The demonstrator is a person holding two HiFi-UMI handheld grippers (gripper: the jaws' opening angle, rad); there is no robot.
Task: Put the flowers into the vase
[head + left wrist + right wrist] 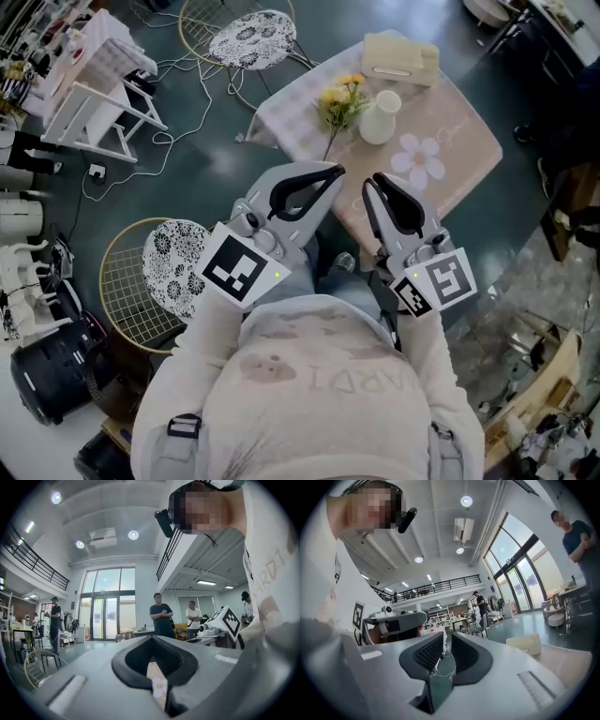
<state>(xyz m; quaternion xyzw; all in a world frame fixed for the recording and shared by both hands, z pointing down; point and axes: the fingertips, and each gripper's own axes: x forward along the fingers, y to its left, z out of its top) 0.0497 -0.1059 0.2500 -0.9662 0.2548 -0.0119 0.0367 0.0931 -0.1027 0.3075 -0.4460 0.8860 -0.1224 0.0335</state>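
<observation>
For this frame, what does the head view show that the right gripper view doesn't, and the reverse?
Only the head view: the white ceramic vase and the yellow flowers beside it, not in it. Only the right gripper view: round ceiling lights, a railed mezzanine, tall windows and a bystander in a dark shirt. Both: the cream rectangular box on the beige flower-print tablecloth, and the left gripper.

1. The flowers (341, 99) are a small bunch of yellow blooms with green leaves. They lie flat on the table (459, 141) just left of the vase, the stem trailing away from it.
2. The vase (380, 118) is small, white and round-bodied, and stands upright.
</observation>
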